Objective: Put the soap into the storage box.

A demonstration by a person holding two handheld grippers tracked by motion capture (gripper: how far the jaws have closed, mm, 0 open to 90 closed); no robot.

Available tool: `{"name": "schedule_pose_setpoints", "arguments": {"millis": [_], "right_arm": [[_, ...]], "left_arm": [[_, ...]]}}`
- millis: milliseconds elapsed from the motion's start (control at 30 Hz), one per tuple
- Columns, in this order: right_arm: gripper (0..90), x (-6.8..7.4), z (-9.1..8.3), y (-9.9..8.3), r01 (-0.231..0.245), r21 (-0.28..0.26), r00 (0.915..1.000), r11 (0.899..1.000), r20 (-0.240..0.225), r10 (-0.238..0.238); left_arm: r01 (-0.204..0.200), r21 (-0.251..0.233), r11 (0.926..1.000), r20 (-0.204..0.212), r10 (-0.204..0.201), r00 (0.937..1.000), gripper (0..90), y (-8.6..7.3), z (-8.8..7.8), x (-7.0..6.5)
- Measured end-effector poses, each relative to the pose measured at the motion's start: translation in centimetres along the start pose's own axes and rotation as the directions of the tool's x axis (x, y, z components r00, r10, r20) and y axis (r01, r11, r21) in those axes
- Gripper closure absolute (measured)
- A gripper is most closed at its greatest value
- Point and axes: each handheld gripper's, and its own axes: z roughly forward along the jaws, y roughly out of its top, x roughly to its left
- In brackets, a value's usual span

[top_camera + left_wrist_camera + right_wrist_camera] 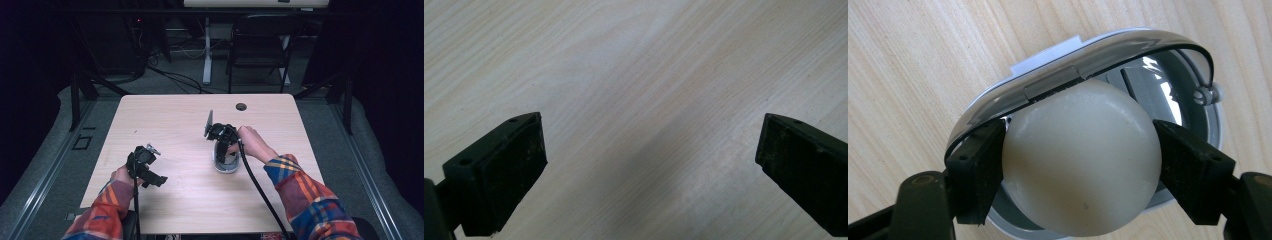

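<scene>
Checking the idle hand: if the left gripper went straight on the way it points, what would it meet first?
Probably the bare table: the left gripper has open jaws with nothing between them.

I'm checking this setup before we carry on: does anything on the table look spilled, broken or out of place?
Nothing stands out. The right tool grips a white ball over a shiny metal container with its lid open. The left tool is open over bare table. No spill or damage shows.

Right gripper [226,150] in grey bowl [225,164] — wooden table [170,120]
</scene>
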Motion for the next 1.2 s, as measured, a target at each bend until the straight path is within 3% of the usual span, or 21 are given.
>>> {"name": "schedule_pose_setpoints", "arguments": {"millis": [567,833,1100,1200], "right_arm": [[22.4,0.2,-3.0,-2.2,0.002,-0.099,0.9998,0.995,0.02,-0.001],[16.9,0.2,-4.2,-3.6,0.005,-0.113,0.999,0.994,0.044,0.0],[13.0,0.5,-5.3,-6.3,-0.006,-0.13,0.9968,0.992,0.079,0.016],[9.7,0.5,-5.6,-8.1,-0.02,-0.135,0.9951,0.991,0.094,0.033]], "left_arm": [[-0.001,0.007,1.0,0.008,0.0,1.0,0.0,0.0,0.1,0.0],[0.0,0.007,1.0,0.008,0.0,1.0,0.0,0.0,0.1,0.0],[-0.002,0.006,1.0,0.006,0.002,1.0,0.0,0.0,0.1,0.0],[-0.001,0.006,1.0,0.007,0.001,1.0,0.0,0.0,0.1,0.0]]}}
